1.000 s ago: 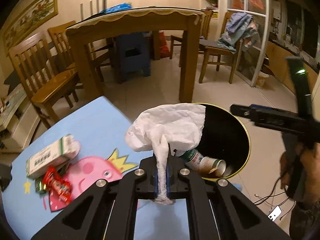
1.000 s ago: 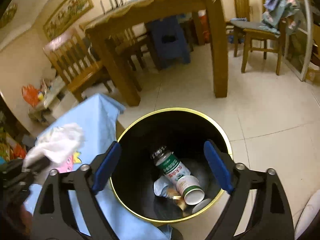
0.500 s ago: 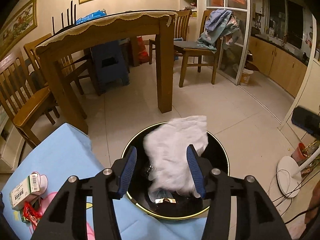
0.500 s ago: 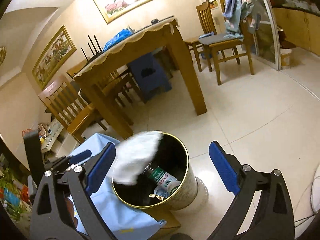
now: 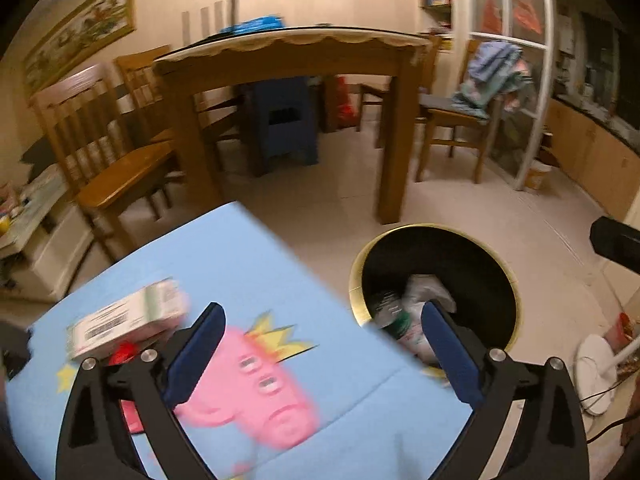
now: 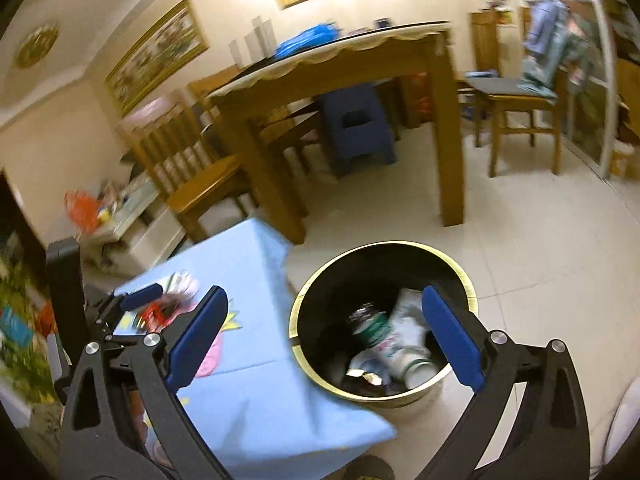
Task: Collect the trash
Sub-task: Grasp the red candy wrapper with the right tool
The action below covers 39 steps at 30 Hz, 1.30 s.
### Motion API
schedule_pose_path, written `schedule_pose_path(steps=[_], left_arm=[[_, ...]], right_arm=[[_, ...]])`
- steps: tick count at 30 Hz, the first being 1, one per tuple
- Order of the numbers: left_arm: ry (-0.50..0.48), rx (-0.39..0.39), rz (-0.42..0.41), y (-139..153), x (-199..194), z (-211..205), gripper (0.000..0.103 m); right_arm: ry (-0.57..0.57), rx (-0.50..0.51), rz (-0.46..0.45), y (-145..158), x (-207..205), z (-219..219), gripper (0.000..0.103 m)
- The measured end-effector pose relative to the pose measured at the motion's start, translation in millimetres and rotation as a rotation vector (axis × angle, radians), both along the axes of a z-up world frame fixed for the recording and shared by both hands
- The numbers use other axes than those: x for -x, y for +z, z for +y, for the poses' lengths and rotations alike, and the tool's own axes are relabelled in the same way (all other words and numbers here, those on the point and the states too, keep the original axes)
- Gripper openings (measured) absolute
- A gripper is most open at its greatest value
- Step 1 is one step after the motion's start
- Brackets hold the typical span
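Observation:
A black bin with a gold rim stands on the floor beside a low table with a blue cartoon cloth. In the bin lie a white tissue and a green-labelled bottle. A white and green box and a red wrapper lie on the cloth. My left gripper is open and empty above the cloth's edge. My right gripper is open and empty above the bin. The left gripper shows in the right wrist view.
A wooden dining table with chairs and a blue stool stands behind. A chair with clothes is at the right by a glass door. A white fan base and cables lie on the floor at the right.
My left gripper opened over the bin and the tissue fell in. It has since swung left, back over the blue cloth. My right gripper stayed open above the bin.

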<state>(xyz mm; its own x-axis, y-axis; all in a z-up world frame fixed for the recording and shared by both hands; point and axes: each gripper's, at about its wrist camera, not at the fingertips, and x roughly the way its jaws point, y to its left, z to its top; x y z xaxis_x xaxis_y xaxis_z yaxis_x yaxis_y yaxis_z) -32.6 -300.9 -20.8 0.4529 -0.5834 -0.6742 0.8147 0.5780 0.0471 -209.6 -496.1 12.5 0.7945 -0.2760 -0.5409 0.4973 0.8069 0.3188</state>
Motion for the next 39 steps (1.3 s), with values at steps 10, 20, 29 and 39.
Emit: schedule_pose_path(steps=[10, 20, 29, 39], left_arm=[[0.334, -0.007, -0.08, -4.7, -75.0, 197.3, 0.097], [0.583, -0.052, -0.06, -23.0, -128.4, 306.3, 0.097], [0.533, -0.021, -0.043, -18.5, -124.1, 305.4, 0.097], [0.445, 0.001, 0.01, -27.2, -118.2, 288.1, 0.097]], right_arm=[[0.378, 0.105, 0.137, -1.7, -145.5, 138.2, 0.097], [0.634, 0.23, 0.34, -60.9, -272.7, 220.1, 0.072], [0.656, 0.238, 0.434, -100.1, -310.0, 230.3, 0.025], [0.606, 0.026, 0.207, -55.8, -224.5, 182.0, 0.02]])
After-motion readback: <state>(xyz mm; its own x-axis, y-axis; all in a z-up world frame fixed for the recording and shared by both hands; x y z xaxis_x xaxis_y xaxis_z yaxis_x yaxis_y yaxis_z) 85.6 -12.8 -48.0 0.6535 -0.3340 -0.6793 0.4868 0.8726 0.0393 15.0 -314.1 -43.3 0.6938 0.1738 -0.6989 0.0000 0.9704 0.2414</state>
